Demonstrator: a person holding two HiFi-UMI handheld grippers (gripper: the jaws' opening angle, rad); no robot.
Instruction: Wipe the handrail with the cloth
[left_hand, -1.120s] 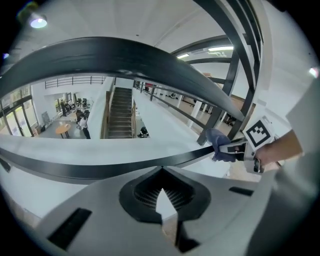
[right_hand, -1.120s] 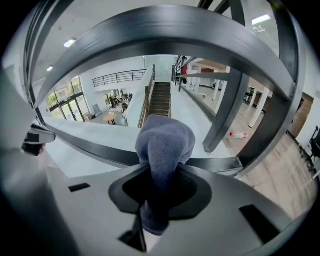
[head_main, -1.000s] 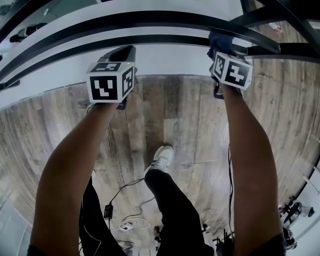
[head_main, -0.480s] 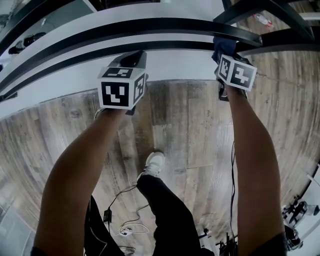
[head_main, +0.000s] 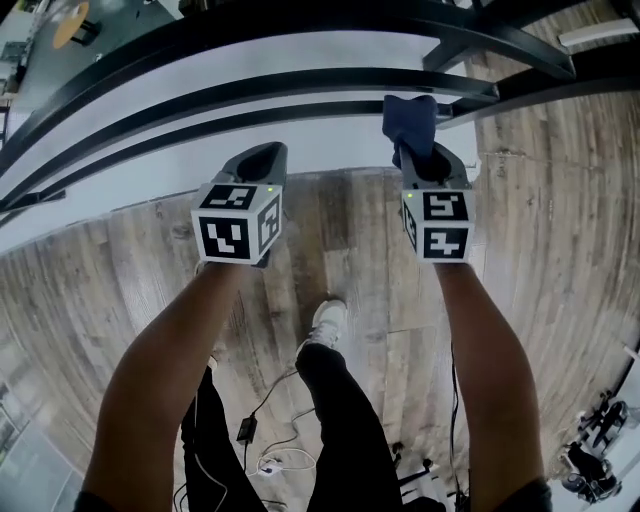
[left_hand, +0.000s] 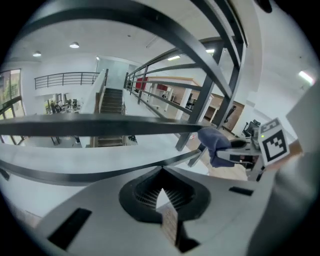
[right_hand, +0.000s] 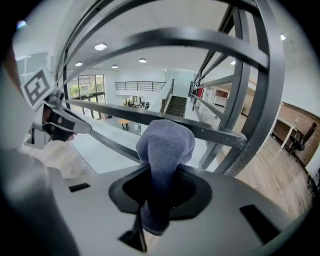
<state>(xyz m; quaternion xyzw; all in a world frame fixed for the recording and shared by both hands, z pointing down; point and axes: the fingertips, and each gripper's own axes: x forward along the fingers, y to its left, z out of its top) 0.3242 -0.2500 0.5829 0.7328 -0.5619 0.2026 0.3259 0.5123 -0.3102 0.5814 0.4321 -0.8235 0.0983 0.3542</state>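
Right gripper (head_main: 416, 158) pinches a blue cloth (head_main: 409, 120) near the dark handrail (head_main: 300, 80); left gripper (head_main: 258, 160), closed and empty, hangs alongside above wood floor (head_main: 345, 250).

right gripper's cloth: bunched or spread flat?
Bunched. The blue cloth is pinched in the right gripper, jaws shut on it, with its free end standing up as a rounded wad.

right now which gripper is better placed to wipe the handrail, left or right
Right. The right gripper is shut on the blue cloth, which sticks up close to the handrail. The left gripper is shut on nothing, so it could not wipe.
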